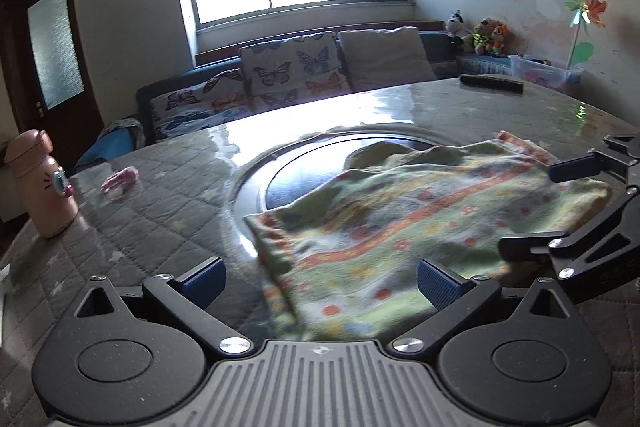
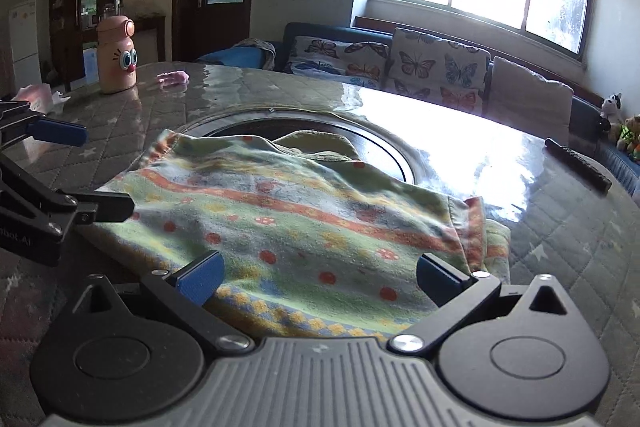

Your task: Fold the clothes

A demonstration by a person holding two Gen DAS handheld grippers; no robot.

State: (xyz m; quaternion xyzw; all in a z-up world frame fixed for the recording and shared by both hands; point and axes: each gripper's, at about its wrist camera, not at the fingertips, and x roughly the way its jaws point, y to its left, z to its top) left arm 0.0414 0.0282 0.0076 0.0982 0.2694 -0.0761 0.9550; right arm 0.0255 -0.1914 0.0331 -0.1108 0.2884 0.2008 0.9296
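- Holding jaws apart, left gripper [image 1: 320,281] and right gripper [image 2: 318,277] flank a patterned garment [image 2: 288,211].
- Storage bin [image 1: 546,69] contents unclear.
- Pink bottle [image 2: 116,55] stands well apart on table [image 2: 560,251].

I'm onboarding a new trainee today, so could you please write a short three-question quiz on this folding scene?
1. True or false: both the left claw and the right claw are open over the patterned garment.
2. Multiple choice: what does the garment partly cover? A) the dark round inset in the table B) a plastic tub C) a chair seat
3. Fill in: in the right wrist view, the pink bottle stands on the table's far ____ side.

Key: 1 true; 2 A; 3 left.
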